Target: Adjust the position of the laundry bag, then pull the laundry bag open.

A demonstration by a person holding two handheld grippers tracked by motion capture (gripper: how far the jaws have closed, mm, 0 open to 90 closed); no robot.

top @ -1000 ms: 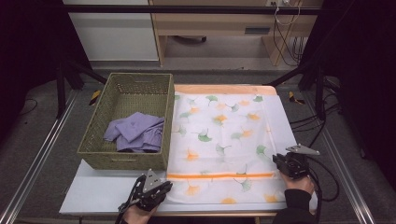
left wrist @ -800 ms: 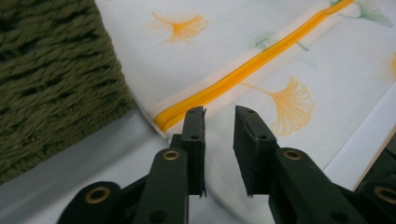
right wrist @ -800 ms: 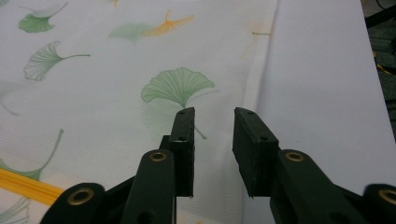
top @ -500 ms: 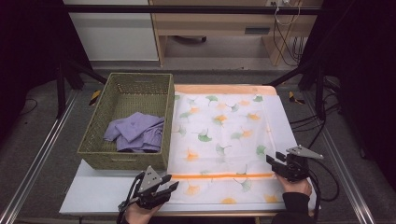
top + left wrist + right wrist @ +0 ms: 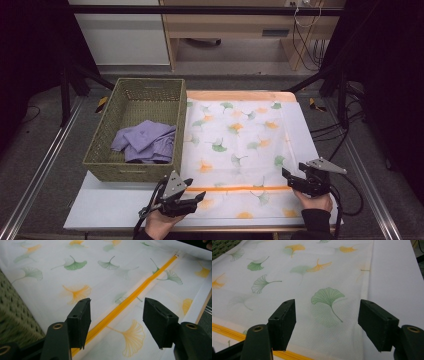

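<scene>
Comparing with the earlier high view, both tongs are found wider apart: their jaws have just been opening, and nothing is now gripped by either. The left tongs (image 5: 192, 198) are seen lifted slightly off the printed cloth (image 5: 240, 145) near the desk's front edge, where a second ago they were shut low on it. In the left gripper view the left tongs (image 5: 117, 322) stand well open above the cloth (image 5: 75, 277), with its orange stripe (image 5: 130, 300) running between the jaws but not pressed by them. The right tongs (image 5: 290, 179) remain near the desk's front right corner, at the cloth's right edge; in the right gripper view the right tongs (image 5: 327, 323) are wide open over a green leaf print (image 5: 327, 297), and the cloth (image 5: 287, 290) is not clamped.

The cloth lies spread flat over the right part of the desk (image 5: 100, 207), reaching from the back edge to the front edge. A woven basket (image 5: 141, 100) holding a purple garment (image 5: 146, 142) stands at the desk's left side, just beside the cloth.

The person's forearms are cut off by the bottom edge of the high view. Whether the left jaws clear the fabric entirely or brush it cannot be told. The basket's far inner wall is indistinct.
</scene>
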